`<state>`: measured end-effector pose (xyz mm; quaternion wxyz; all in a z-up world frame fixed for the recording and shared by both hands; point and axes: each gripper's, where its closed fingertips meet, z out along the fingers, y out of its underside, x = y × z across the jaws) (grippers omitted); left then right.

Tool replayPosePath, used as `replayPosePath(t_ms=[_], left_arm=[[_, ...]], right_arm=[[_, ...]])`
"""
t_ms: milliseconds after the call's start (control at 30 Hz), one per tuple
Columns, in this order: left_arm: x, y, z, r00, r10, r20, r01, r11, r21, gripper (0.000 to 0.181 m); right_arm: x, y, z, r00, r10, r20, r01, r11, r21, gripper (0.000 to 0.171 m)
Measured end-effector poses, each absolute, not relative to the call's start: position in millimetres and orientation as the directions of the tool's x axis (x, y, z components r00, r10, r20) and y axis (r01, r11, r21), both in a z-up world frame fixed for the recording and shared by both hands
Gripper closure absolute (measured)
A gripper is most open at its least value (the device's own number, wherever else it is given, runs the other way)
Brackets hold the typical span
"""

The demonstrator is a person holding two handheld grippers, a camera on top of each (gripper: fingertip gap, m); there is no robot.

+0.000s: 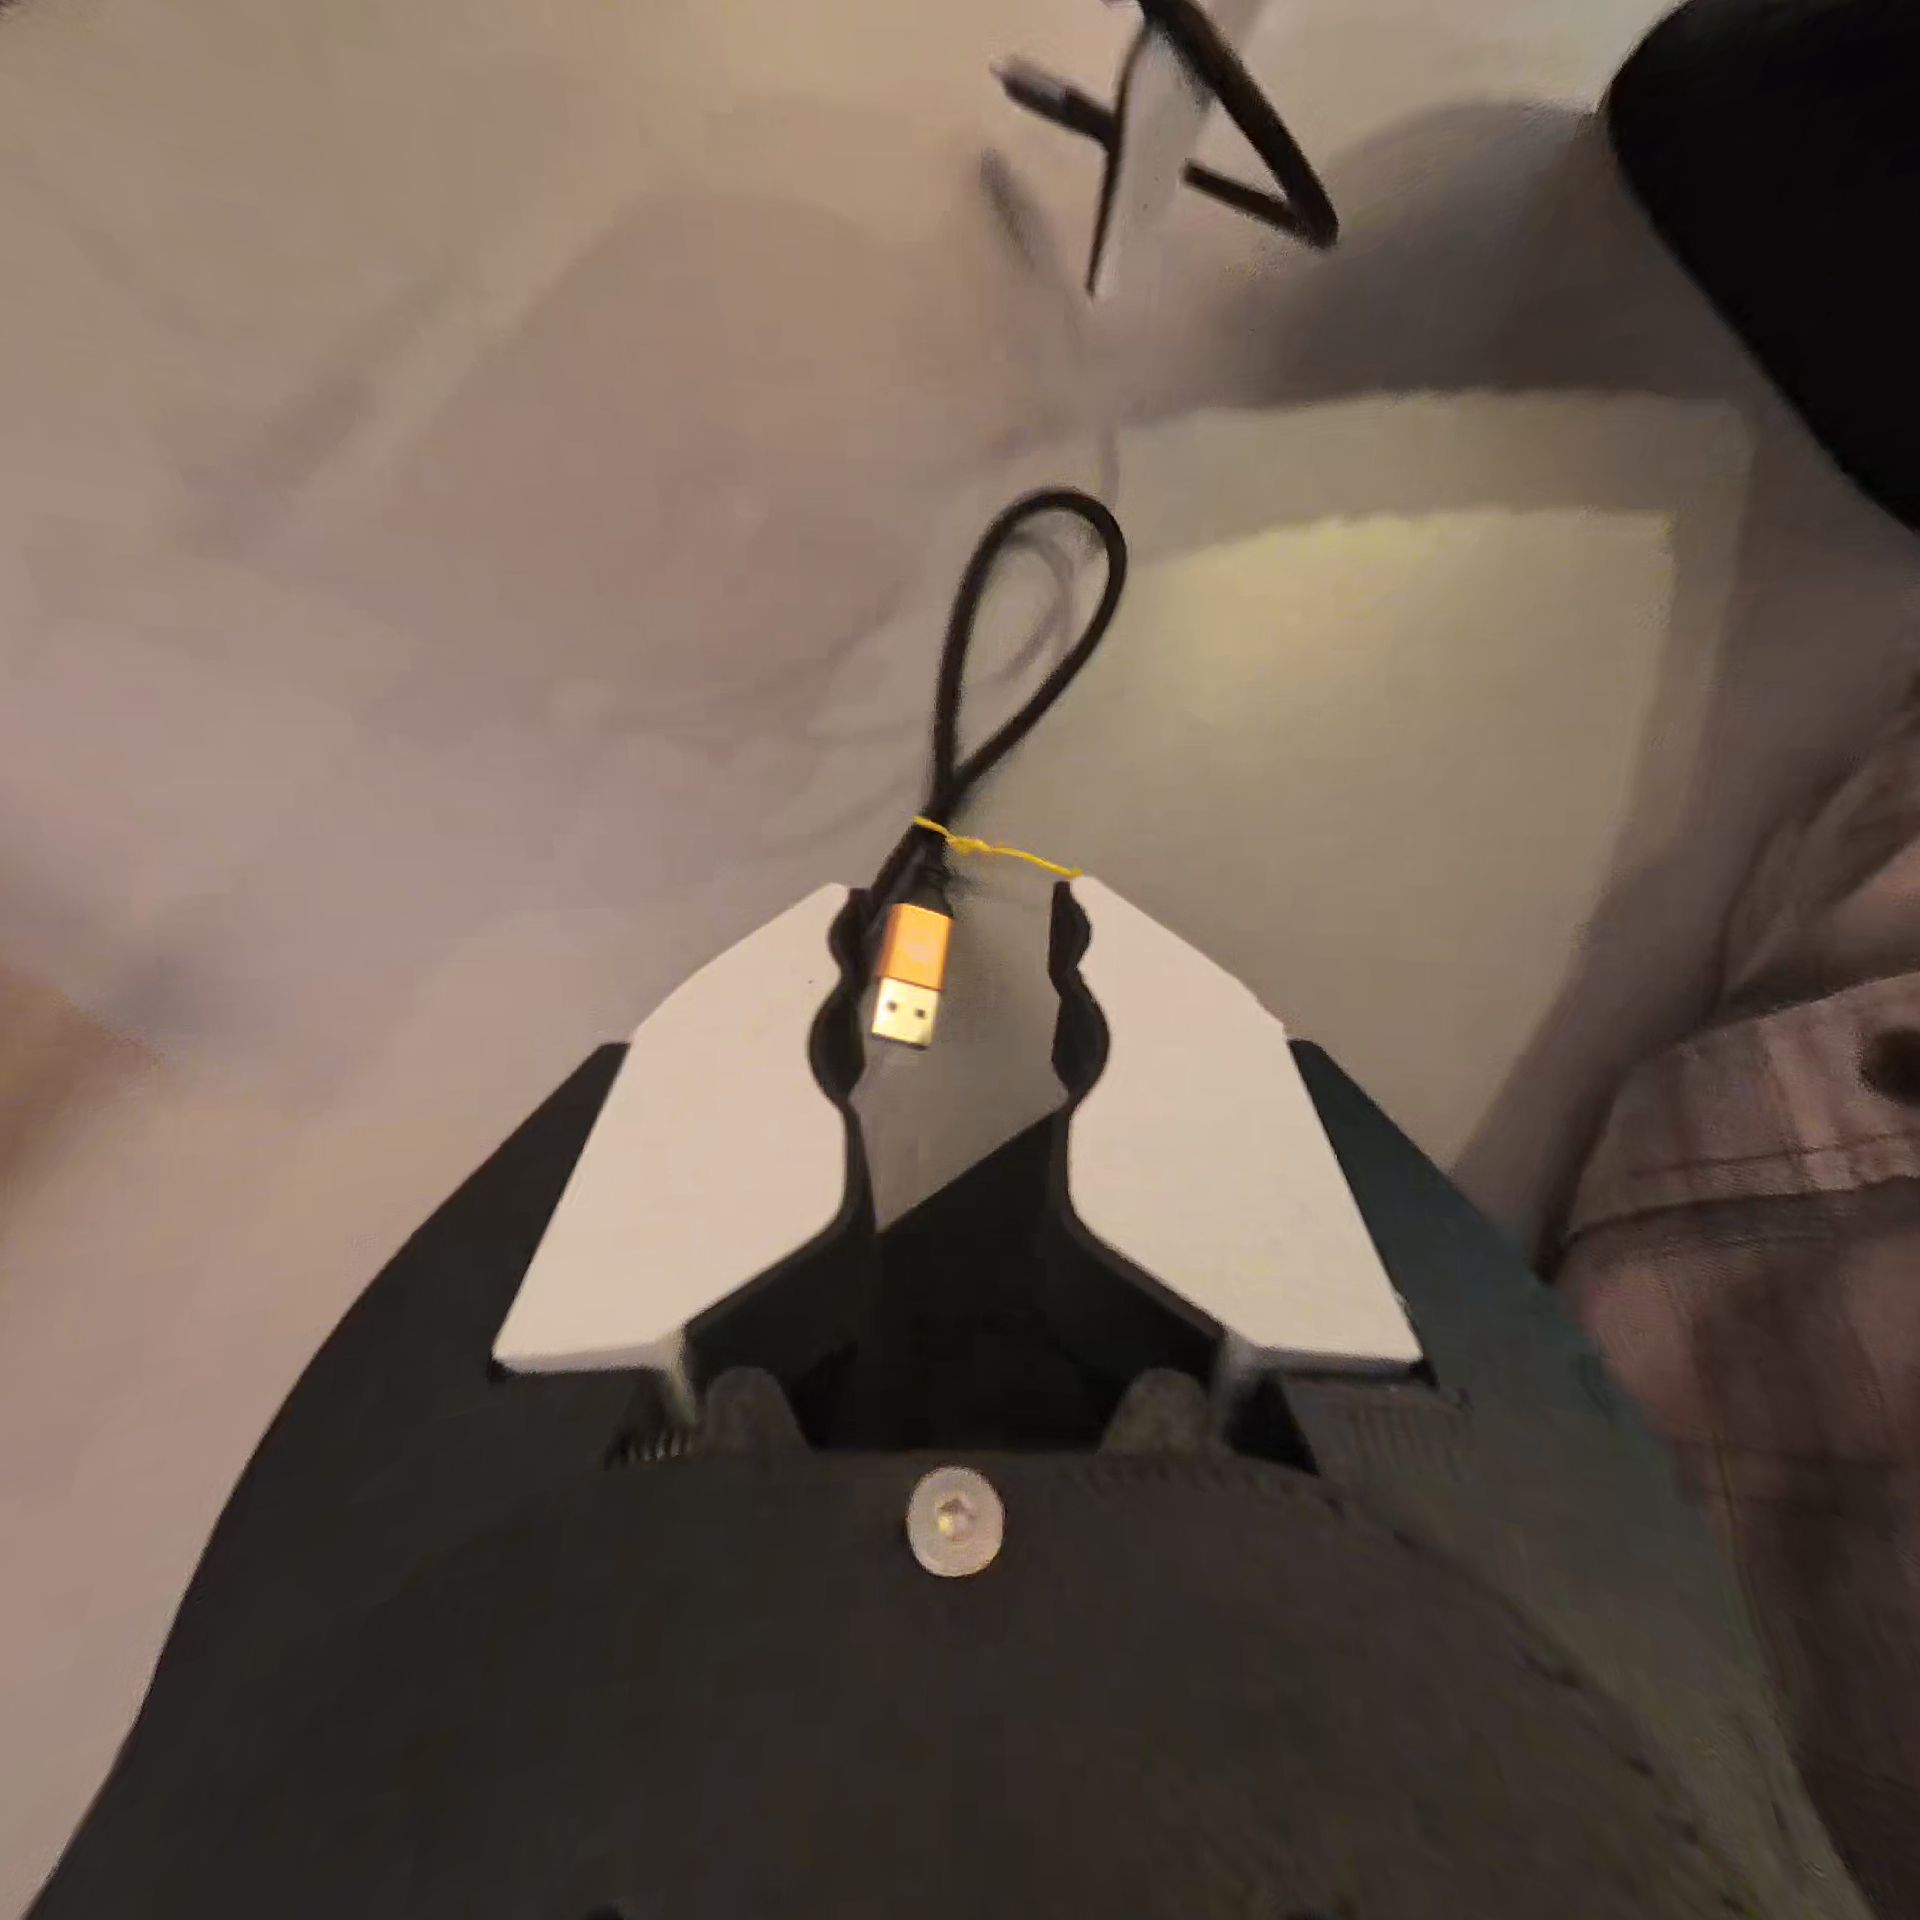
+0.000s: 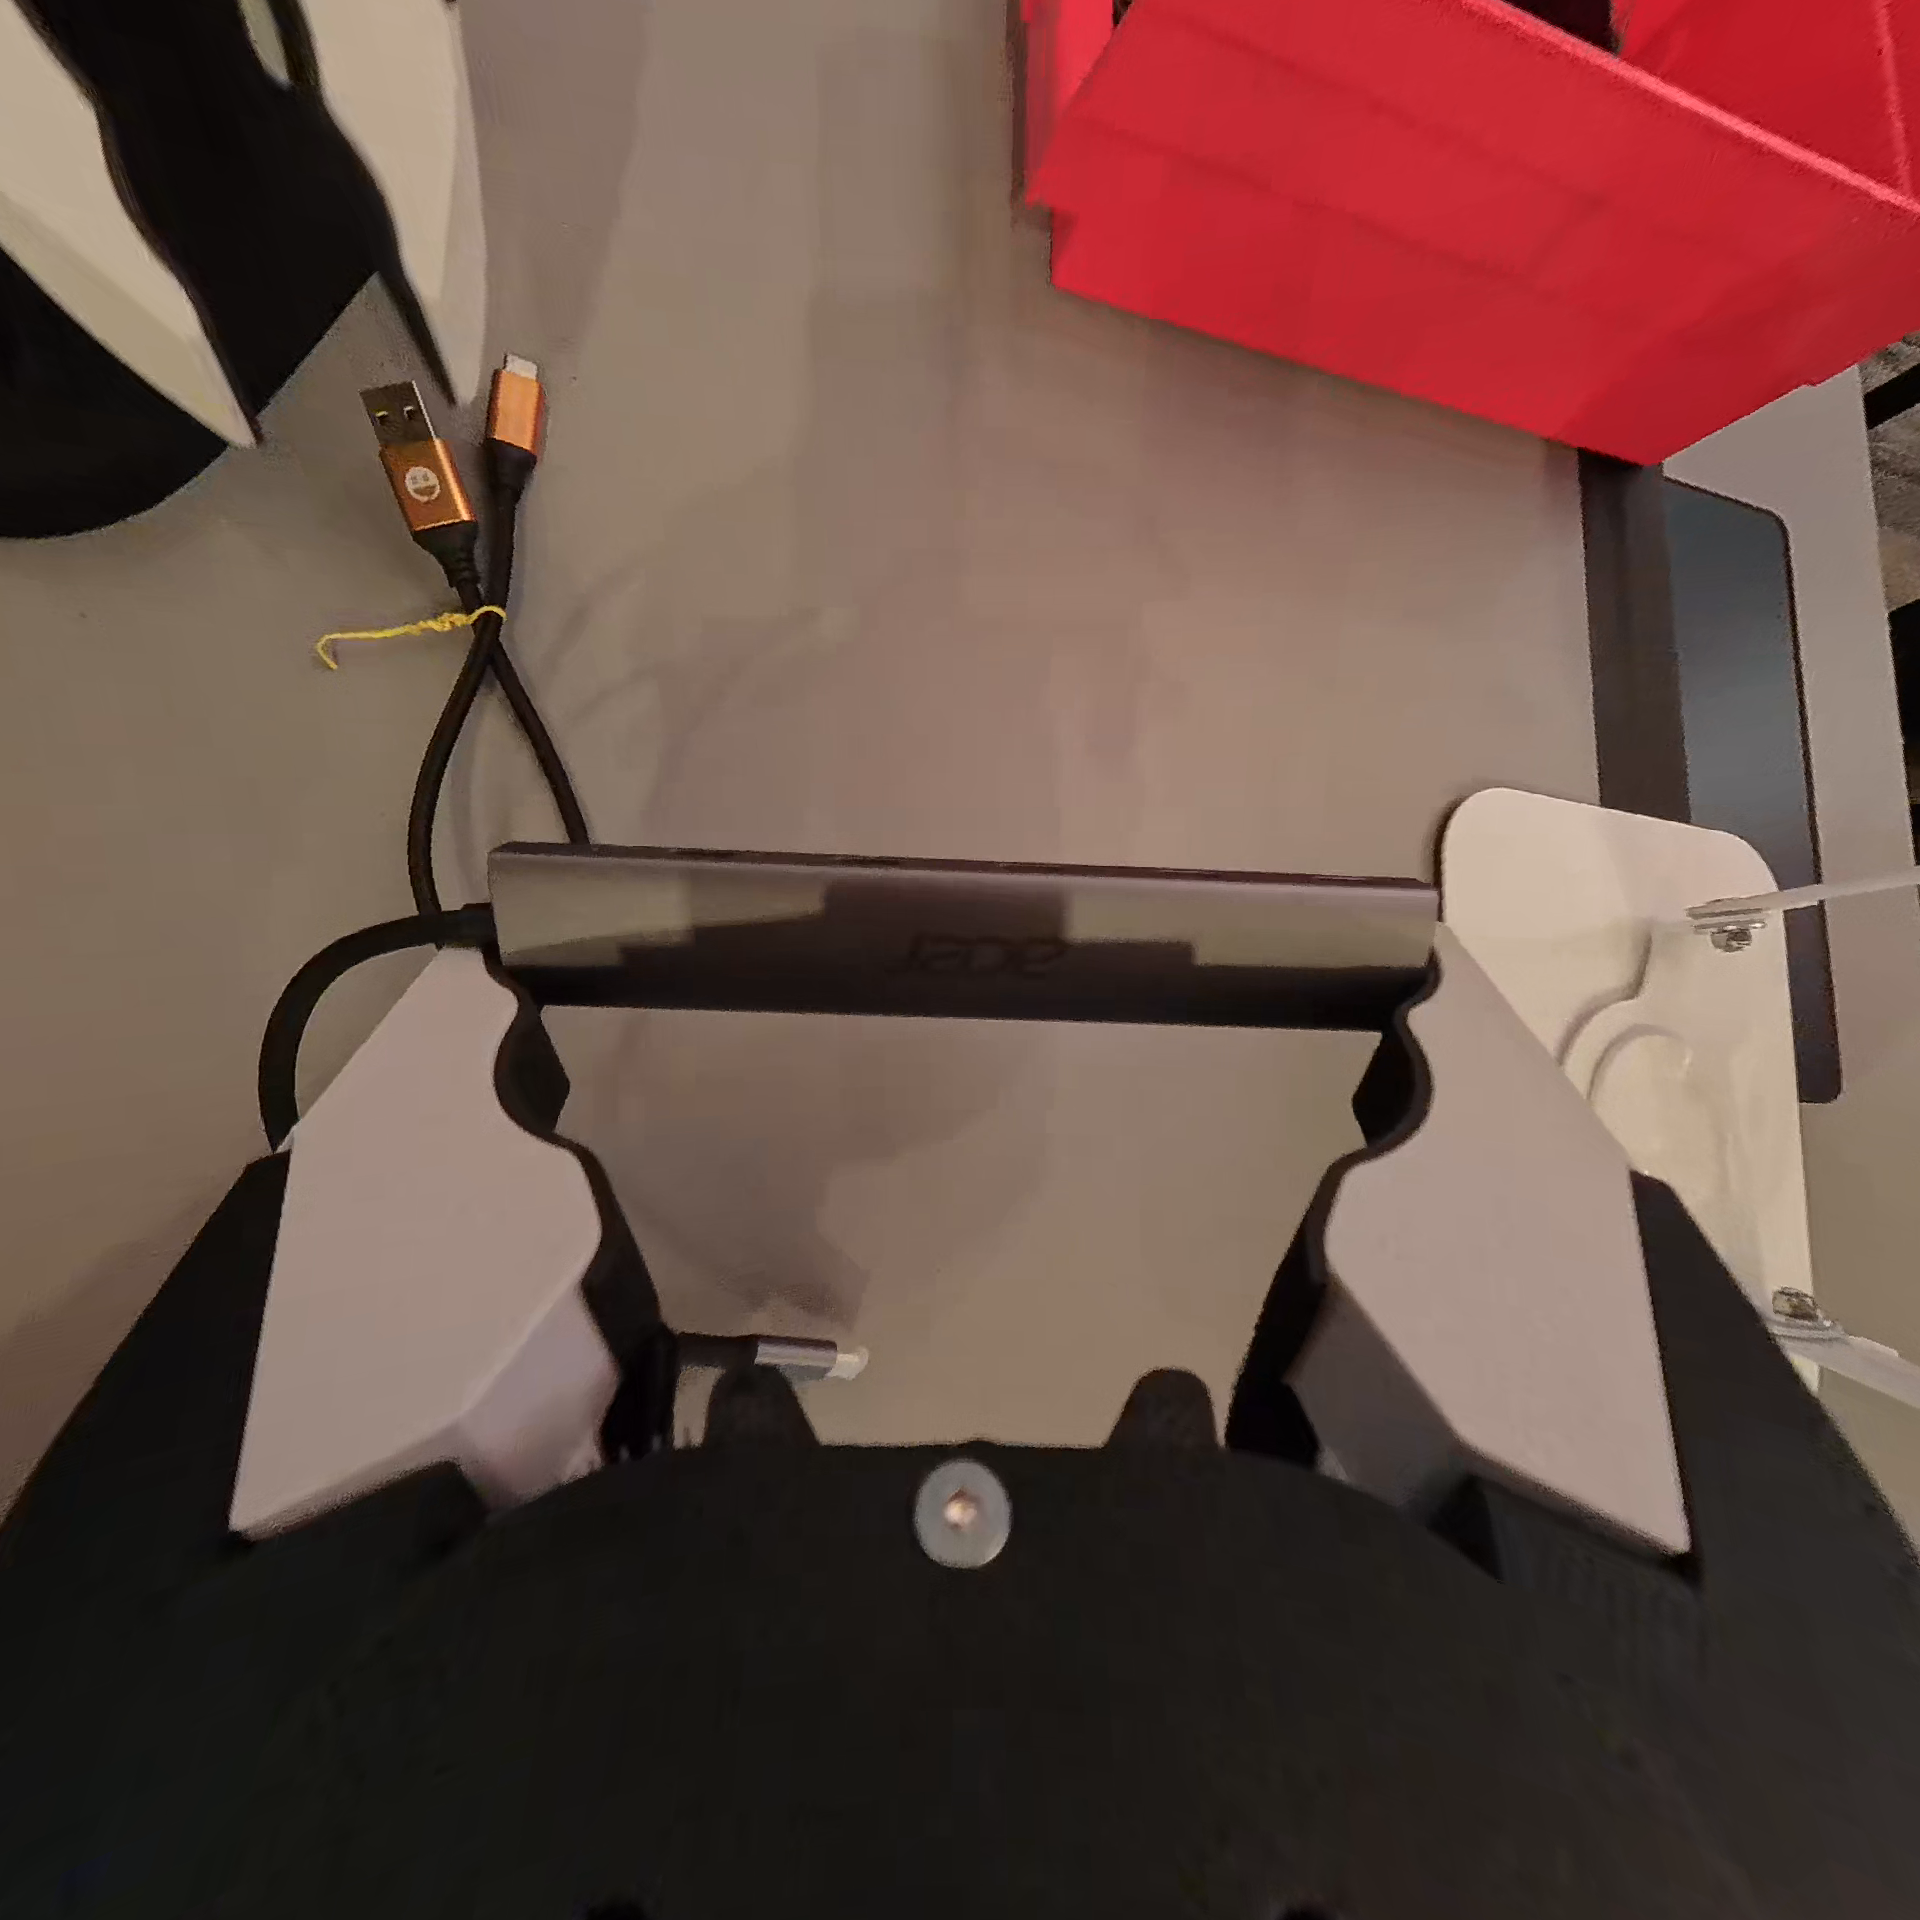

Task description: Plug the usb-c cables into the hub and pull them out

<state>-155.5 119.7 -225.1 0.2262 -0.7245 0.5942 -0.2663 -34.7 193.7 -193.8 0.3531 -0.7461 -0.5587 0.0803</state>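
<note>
The right gripper point(image 2: 966, 997), with smooth white fingers and black scalloped pads, clamps the ends of a slim, glossy grey hub point(image 2: 961, 920) over a wrinkled grey cloth point(image 2: 935, 520). The left gripper point(image 1: 956, 914) stands partly open, holding nothing, over a braided black cable point(image 1: 1023, 665) with orange metal plugs, tied with yellow thread point(image 1: 997, 847).

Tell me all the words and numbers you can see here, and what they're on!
Hub: one short brand mark on its dark top face, seen upside down; I do not spell out writing.
Orange USB plug: a tiny round emblem, too small to read.
Red bin: no writing visible.
Nothing else shows writing.
</note>
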Motion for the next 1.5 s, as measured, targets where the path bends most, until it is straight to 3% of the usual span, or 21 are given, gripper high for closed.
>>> replayPosePath(t_ms=[167,267,400,467,567,633,700,733,833,867,933,967,1067,1133,1233,1300,1433,1500], left_arm=[[-142.0,118.8,-260.9,0.091,-0.996,-0.015,-0.860,-0.071,-0.505,0.156],[-128.9,125.1,-265.0,0.065,-0.997,-0.041,-0.885,-0.039,-0.464,0.174],[-117.6,131.3,-265.1,-0.048,-0.995,-0.083,-0.909,0.078,-0.410,0.176],[-111.0,132.3,-265.0,-0.161,-0.977,-0.138,-0.906,0.201,-0.371,0.176],[-103.0,124.9,-264.8,-0.471,-0.846,-0.250,-0.801,0.529,-0.280,0.177],[-99.3,114.7,-264.3,-0.665,-0.678,-0.313,-0.645,0.733,-0.218,0.177],[-97.8,126.0,-262.7,-0.753,-0.511,-0.414,-0.526,0.846,-0.087,0.177],[-96.1,132.3,-258.4,-0.738,-0.524,-0.426,-0.541,0.836,-0.091,0.176],[-98.6,136.9,-239.7,-0.571,-0.760,-0.311,-0.703,0.648,-0.294,0.151],[-100.2,141.4,-232.9,-0.493,-0.814,-0.307,-0.740,0.578,-0.344,0.150],[-107.6,161.1,-227.2,-0.222,-0.934,-0.279,-0.853,0.325,-0.408,0.153],[-114.6,163.4,-231.4,-0.077,-0.977,-0.198,-0.891,0.156,-0.426,0.146],[-110.0,141.2,-235.6,0.263,-0.941,0.215,-0.778,-0.338,-0.530,0.129],[-100.8,137.3,-235.3,0.376,-0.853,0.362,-0.651,-0.521,-0.552,0.125],[-94.5,154.6,-238.4,0.526,-0.790,0.315,-0.531,-0.594,-0.604,0.122],[-93.1,163.7,-248.1,0.579,-0.784,0.223,-0.553,-0.579,-0.598,0.115],[-85.2,168.3,-264.3,0.574,-0.809,0.128,-0.629,-0.535,-0.563,0.129],[-81.9,169.8,-266.4,0.538,-0.840,0.072,-0.679,-0.482,-0.554,0.149]], right_arm=[[-33.0,191.1,-195.3,0.365,0.890,0.273,0.775,-0.128,-0.619,0.018],[-29.7,188.4,-194.0,0.365,0.889,0.277,0.776,-0.126,-0.618,0.018],[-21.5,184.9,-193.0,0.368,0.885,0.287,0.779,-0.125,-0.614,0.018],[-16.5,184.4,-192.8,0.374,0.883,0.284,0.776,-0.131,-0.616,0.018],[-10.4,182.4,-193.6,0.368,0.886,0.283,0.781,-0.128,-0.612,0.018],[-6.9,180.2,-194.4,0.352,0.890,0.288,0.790,-0.118,-0.601,0.018],[-4.6,177.5,-193.8,0.341,0.894,0.292,0.794,-0.107,-0.599,0.018],[-3.3,176.5,-193.7,0.341,0.894,0.290,0.793,-0.108,-0.599,0.018],[0.5,175.0,-194.0,0.350,0.890,0.291,0.787,-0.112,-0.606,0.018],[1.7,175.1,-194.1,0.356,0.888,0.289,0.783,-0.115,-0.611,0.018],[2.9,175.4,-193.7,0.366,0.886,0.286,0.773,-0.118,-0.624,0.018],[3.1,175.7,-193.8,0.369,0.885,0.284,0.769,-0.119,-0.628,0.018],[3.4,177.6,-194.7,0.376,0.883,0.282,0.762,-0.121,-0.637,0.018],[2.7,179.2,-195.2,0.387,0.880,0.276,0.754,-0.130,-0.644,0.018],[0.1,178.7,-195.4,0.390,0.880,0.272,0.744,-0.127,-0.656,0.018],[-0.8,177.6,-195.5,0.390,0.880,0.272,0.742,-0.125,-0.658,0.018],[-1.4,177.0,-193.1,0.390,0.877,0.280,0.738,-0.116,-0.664,0.018],[-0.5,177.1,-190.9,0.394,0.874,0.284,0.736,-0.114,-0.668,0.018]])
